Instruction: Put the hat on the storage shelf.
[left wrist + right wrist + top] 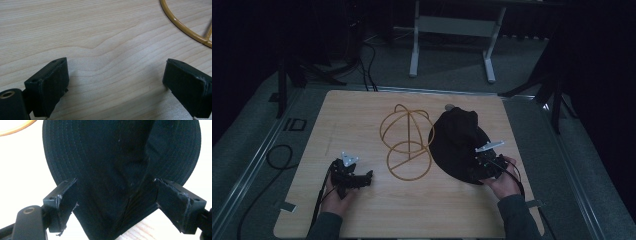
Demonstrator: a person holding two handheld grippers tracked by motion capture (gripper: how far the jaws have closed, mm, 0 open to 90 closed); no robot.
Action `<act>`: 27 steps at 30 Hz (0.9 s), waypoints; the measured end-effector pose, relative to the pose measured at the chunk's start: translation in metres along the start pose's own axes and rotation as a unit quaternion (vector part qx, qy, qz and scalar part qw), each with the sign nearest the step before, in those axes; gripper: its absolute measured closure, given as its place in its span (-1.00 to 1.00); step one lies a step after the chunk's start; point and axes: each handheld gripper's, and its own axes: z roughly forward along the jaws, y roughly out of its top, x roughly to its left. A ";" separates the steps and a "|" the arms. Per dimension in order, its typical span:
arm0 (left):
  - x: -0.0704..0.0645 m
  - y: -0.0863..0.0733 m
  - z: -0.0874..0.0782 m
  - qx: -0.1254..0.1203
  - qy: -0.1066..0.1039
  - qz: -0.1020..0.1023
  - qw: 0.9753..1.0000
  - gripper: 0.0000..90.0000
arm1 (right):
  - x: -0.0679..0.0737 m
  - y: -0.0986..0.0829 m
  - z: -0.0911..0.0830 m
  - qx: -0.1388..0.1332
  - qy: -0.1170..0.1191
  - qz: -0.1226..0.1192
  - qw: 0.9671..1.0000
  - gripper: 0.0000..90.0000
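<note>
Two grippers worked over the desk (362, 210). The black hat (457, 142) lay at 3 o'clock of the wire stand (407, 145), not yet mounted. The right gripper (116, 195) straddled its brim, jaws wide; the left gripper (115, 82) hovered wide, empty.

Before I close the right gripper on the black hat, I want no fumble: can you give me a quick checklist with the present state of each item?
1. Right gripper open: ok, jaws spread wide.
2. Hat between its jaws: ok, the brim edge lies in the gap.
3. Jaws touching the cloth: cannot tell; they sit at the hat's edges.
4. Left gripper free: ok, open over bare table, holding nothing.
5. Wire stand upright and apart from the left gripper: ok.
6. Hat clear of the stand: cannot tell; from the high view they sit very close.
</note>
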 end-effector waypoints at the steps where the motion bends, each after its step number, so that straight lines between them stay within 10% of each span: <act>1: 0.000 0.000 0.000 0.000 0.000 0.000 1.000 -0.84 | -0.001 0.001 0.000 -0.001 0.000 0.000 1.000 -0.61; 27: 0.000 0.000 0.000 -0.001 0.000 -0.002 1.000 -0.84 | -0.013 0.060 0.002 0.010 -0.011 -0.030 0.999 -0.58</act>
